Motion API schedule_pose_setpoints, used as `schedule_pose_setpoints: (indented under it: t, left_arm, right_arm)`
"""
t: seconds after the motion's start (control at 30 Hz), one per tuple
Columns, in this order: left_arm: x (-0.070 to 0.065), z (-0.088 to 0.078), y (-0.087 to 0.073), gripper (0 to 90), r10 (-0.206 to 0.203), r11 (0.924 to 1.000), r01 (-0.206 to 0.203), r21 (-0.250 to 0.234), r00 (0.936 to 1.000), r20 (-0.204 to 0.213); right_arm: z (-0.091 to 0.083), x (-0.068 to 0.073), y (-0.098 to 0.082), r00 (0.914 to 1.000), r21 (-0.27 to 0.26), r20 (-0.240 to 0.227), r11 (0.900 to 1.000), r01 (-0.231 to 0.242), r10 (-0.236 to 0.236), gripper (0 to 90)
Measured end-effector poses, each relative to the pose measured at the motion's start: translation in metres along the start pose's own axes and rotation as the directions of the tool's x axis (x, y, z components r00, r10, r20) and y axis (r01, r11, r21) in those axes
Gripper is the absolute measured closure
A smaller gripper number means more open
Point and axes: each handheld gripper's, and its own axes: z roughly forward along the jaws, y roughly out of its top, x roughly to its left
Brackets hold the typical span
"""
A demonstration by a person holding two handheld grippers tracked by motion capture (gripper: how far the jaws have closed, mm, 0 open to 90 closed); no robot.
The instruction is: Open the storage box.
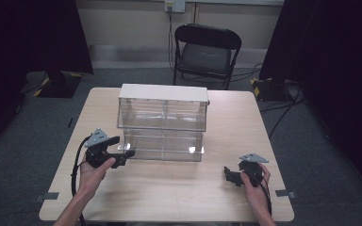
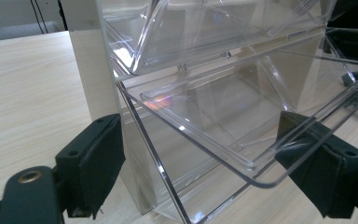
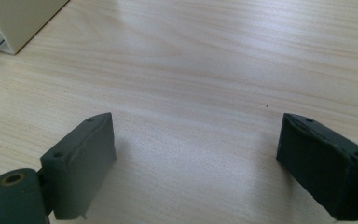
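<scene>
**A:** Where was the clear drawer unit [image 1: 162,123] relative to the fingers?

**B:** Its lower left drawer [image 2: 242,126] sat right between the fingers of the left gripper [image 1: 121,157]. In the left gripper view the drawer was tilted or pulled partway out of the unit, its clear front lip reaching down to the far-side finger [image 2: 324,172], while the near-side finger [image 2: 93,163] stood just beside the unit's corner edge.

**A:** Were the fingers clamped on it?

**B:** I couldn't tell. They stood at a middling gap with the drawer's lip between them, and the far one looked to be touching the plastic. The near one seemed to stand clear of it. My guess is the gripper was set there to hook the lip and draw the drawer out.

**A:** And the other hand?

**B:** The right gripper [image 1: 231,176] rested well apart from the unit, low over the bare table [image 3: 205,70], its fingers [image 3: 81,163] spread wide with nothing between them. Only a corner of the unit's white side panel [image 3: 18,18] lay beyond them. I'd judge it was parked out of the way, waiting until the drawer stood open.

**A:** Why was the unit near the middle of the table?

**B:** Probably so both hands could reach its front.
</scene>
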Motion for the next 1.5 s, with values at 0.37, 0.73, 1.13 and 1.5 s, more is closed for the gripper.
schedule_pose_setpoints:
  t: [0.37,0.73,1.13,1.5]
  left_arm:
    - [0.002,0.003,0.006,15.6,0.007,1.0000,-0.007,-0.001,0.9999,-0.009]
    - [0.001,0.008,0.009,15.6,0.006,1.0000,-0.006,0.003,1.0000,-0.005]
    - [0.002,0.009,0.014,15.0,0.016,0.9998,-0.016,-0.007,0.9998,-0.008]
    - [0.003,0.012,0.015,14.6,0.006,0.9999,-0.006,-0.014,0.9999,-0.008]
  right_arm:
    - [0.000,0.000,0.000,1.0000,0.000,0.000,1.000,0.001,-0.001,10.8]
    - [0.000,0.000,0.000,1.0000,0.000,0.000,1.000,0.000,0.000,10.8]
    - [0.000,0.000,0.000,1.0000,-0.001,0.000,1.000,0.001,-0.001,10.8]
    - [0.000,0.000,0.000,1.0000,-0.001,0.001,1.000,0.001,-0.001,10.8]
